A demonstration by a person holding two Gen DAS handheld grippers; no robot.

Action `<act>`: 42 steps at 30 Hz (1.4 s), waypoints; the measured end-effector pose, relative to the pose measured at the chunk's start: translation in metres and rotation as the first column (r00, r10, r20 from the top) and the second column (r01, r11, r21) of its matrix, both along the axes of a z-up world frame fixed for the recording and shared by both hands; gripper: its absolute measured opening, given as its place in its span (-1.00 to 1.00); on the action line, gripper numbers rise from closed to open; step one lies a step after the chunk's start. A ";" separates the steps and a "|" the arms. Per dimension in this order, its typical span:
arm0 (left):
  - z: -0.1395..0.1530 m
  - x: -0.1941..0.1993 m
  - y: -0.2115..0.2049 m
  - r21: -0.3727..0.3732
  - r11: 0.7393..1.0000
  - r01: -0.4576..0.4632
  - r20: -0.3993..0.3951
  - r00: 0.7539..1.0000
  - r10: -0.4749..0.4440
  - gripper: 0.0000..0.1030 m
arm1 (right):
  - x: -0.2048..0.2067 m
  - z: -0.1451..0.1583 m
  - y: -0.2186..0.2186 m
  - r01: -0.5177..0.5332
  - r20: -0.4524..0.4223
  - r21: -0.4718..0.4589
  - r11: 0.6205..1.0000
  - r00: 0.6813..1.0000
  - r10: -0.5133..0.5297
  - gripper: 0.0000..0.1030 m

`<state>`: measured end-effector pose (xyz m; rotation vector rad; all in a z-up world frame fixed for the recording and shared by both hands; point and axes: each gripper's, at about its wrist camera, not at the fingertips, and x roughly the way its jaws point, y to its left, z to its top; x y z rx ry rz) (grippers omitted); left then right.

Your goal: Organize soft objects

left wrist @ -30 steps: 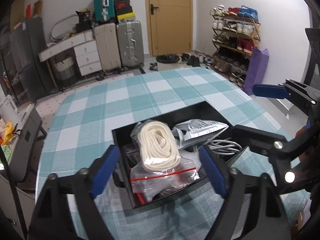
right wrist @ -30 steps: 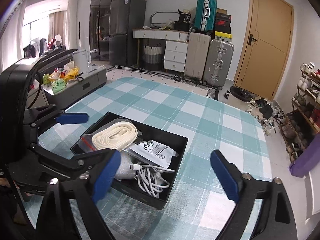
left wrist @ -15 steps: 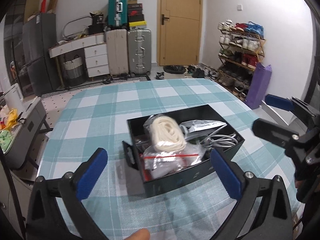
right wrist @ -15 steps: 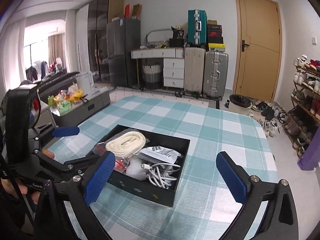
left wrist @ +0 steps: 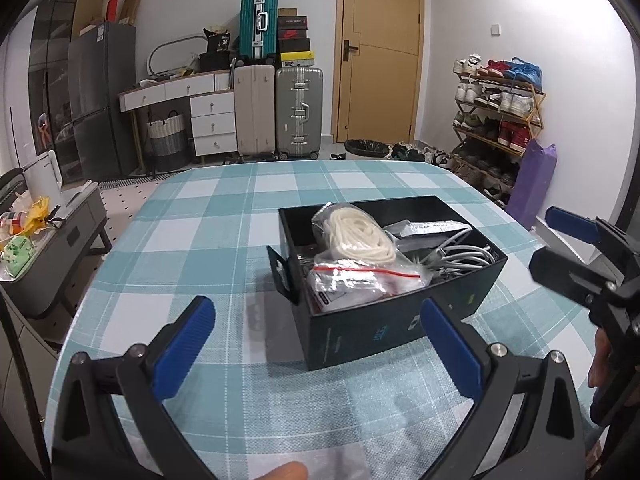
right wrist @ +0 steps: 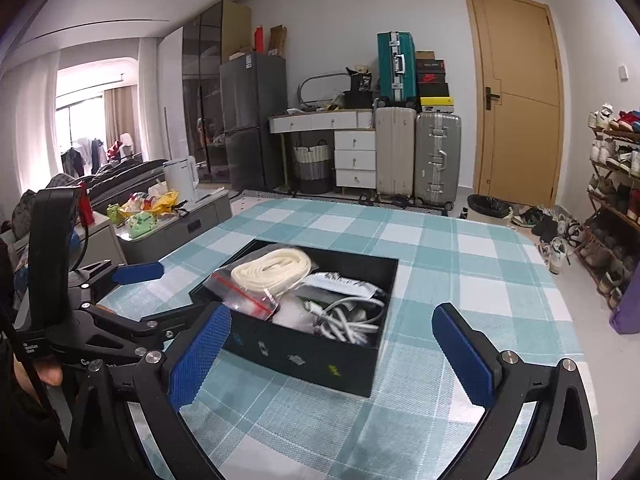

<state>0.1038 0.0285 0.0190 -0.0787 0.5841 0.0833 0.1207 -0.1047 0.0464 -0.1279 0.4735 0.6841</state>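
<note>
Both views were evenly and fairly brightly lit by soft indoor light. In the right wrist view, daylight poured through a window point(right wrist: 86, 120) at far left, which was overexposed to near white. Shadows were faint: only soft, blurred patches lay on the checked tablecloth point(left wrist: 224, 256) beside the black box point(left wrist: 384, 320). The plastic bag point(left wrist: 360, 276) in the box caught small highlights. Focus was sharp across both pictures, with no motion blur. Fisheye distortion bent the door point(right wrist: 516, 96) and walls, and all 4 corners of each frame fell into black vignette.
</note>
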 end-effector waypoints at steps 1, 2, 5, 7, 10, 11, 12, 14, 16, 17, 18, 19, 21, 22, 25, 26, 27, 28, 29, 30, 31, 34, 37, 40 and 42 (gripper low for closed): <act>-0.001 0.000 0.000 -0.001 1.000 -0.001 0.001 1.000 0.001 1.00 | -0.001 -0.002 0.001 -0.001 0.003 -0.007 1.000 1.000 0.001 0.99; -0.002 0.000 -0.002 0.000 1.000 0.002 0.004 1.000 -0.002 1.00 | -0.002 -0.005 0.002 0.001 0.006 -0.013 1.000 1.000 -0.001 0.99; -0.004 -0.001 -0.005 0.013 1.000 -0.002 0.015 1.000 0.002 1.00 | -0.002 -0.011 0.003 -0.005 -0.002 -0.018 1.000 1.000 0.005 0.99; -0.004 -0.001 -0.006 0.016 1.000 -0.008 0.025 1.000 0.007 1.00 | 0.000 -0.015 0.004 -0.005 -0.015 -0.018 1.000 1.000 0.005 0.99; -0.005 -0.002 -0.005 0.010 1.000 -0.013 0.039 0.999 0.013 1.00 | 0.002 -0.018 0.002 0.006 -0.019 -0.014 1.000 1.000 -0.006 0.99; -0.006 -0.002 -0.005 0.007 1.000 -0.013 0.040 0.999 0.013 1.00 | 0.002 -0.018 0.002 0.009 -0.014 -0.013 1.000 1.000 -0.009 0.99; -0.007 -0.001 -0.005 0.007 1.000 -0.014 0.040 0.999 0.014 1.00 | 0.002 -0.018 0.001 0.008 -0.009 -0.009 1.000 1.000 -0.008 0.99; -0.008 -0.001 -0.005 0.017 1.000 -0.020 0.040 0.999 0.019 1.00 | 0.001 -0.018 -0.001 0.008 0.004 0.000 1.000 1.000 -0.008 0.99; -0.008 -0.001 -0.005 0.014 1.000 -0.016 0.043 0.999 0.015 1.00 | 0.000 -0.017 -0.003 0.015 0.017 0.008 1.000 1.000 -0.015 0.99; -0.008 -0.001 -0.005 0.014 1.000 -0.016 0.045 0.999 0.015 1.00 | 0.000 -0.018 -0.003 0.020 0.018 0.007 1.000 1.000 -0.020 0.99; -0.008 0.000 -0.005 0.014 1.000 -0.014 0.047 0.999 0.013 1.00 | 0.001 -0.018 -0.003 0.017 0.015 0.007 1.000 1.000 -0.017 0.99; -0.008 0.000 -0.005 0.015 1.000 -0.016 0.047 0.999 0.015 1.00 | 0.001 -0.018 -0.003 0.017 0.015 0.008 1.000 1.000 -0.017 0.99; -0.009 0.000 -0.005 0.013 1.000 -0.018 0.049 0.999 0.017 1.00 | 0.001 -0.018 -0.003 0.019 0.018 0.010 1.000 1.000 -0.019 0.99; -0.009 0.000 -0.005 0.014 1.000 -0.020 0.049 0.999 0.019 1.00 | 0.001 -0.019 -0.003 0.017 0.019 0.008 1.000 1.000 -0.018 0.99; -0.009 0.001 -0.005 0.016 1.000 -0.021 0.051 0.998 0.020 1.00 | 0.000 -0.020 -0.002 0.012 0.026 0.004 1.000 1.000 -0.012 0.99; -0.009 0.000 -0.005 0.020 1.000 -0.022 0.051 0.998 0.021 1.00 | 0.000 -0.020 -0.002 0.010 0.029 0.002 1.000 1.000 -0.010 0.99; -0.009 0.001 -0.006 0.028 0.999 -0.022 0.052 0.998 0.020 1.00 | -0.001 -0.021 -0.002 0.010 0.032 0.000 1.000 0.999 -0.010 0.99; -0.009 0.000 -0.007 0.033 0.999 -0.020 0.054 0.998 0.018 1.00 | -0.001 -0.021 -0.002 0.009 0.033 -0.001 1.000 0.999 -0.009 0.99; -0.008 0.000 -0.007 0.037 0.999 -0.019 0.056 0.998 0.017 1.00 | -0.001 -0.021 -0.002 0.007 0.030 0.000 1.000 1.000 -0.007 0.99; -0.008 -0.001 -0.008 0.040 0.999 -0.019 0.060 0.998 0.017 1.00 | -0.001 -0.022 -0.002 0.007 0.026 -0.002 1.000 1.000 -0.007 0.99; -0.007 -0.002 -0.008 0.039 0.999 -0.016 0.066 0.998 0.014 1.00 | -0.001 -0.023 -0.002 0.009 0.028 -0.001 1.000 1.000 -0.009 0.99; -0.006 -0.005 -0.009 0.042 0.999 -0.017 0.075 0.997 0.014 1.00 | -0.001 -0.024 -0.001 0.008 0.028 -0.002 1.000 1.000 -0.008 0.99; -0.006 -0.005 -0.008 0.041 0.999 -0.019 0.076 0.997 0.016 1.00 | -0.002 -0.024 -0.001 0.009 0.040 -0.008 1.000 0.999 -0.009 0.99; -0.005 -0.007 -0.009 0.041 0.999 -0.022 0.080 0.997 0.019 1.00 | -0.003 -0.024 -0.002 0.009 0.048 -0.008 1.000 0.999 -0.009 0.99; -0.005 -0.007 -0.009 0.041 0.999 -0.026 0.082 0.996 0.023 1.00 | -0.003 -0.025 -0.002 0.011 0.053 -0.009 1.000 0.999 -0.011 0.99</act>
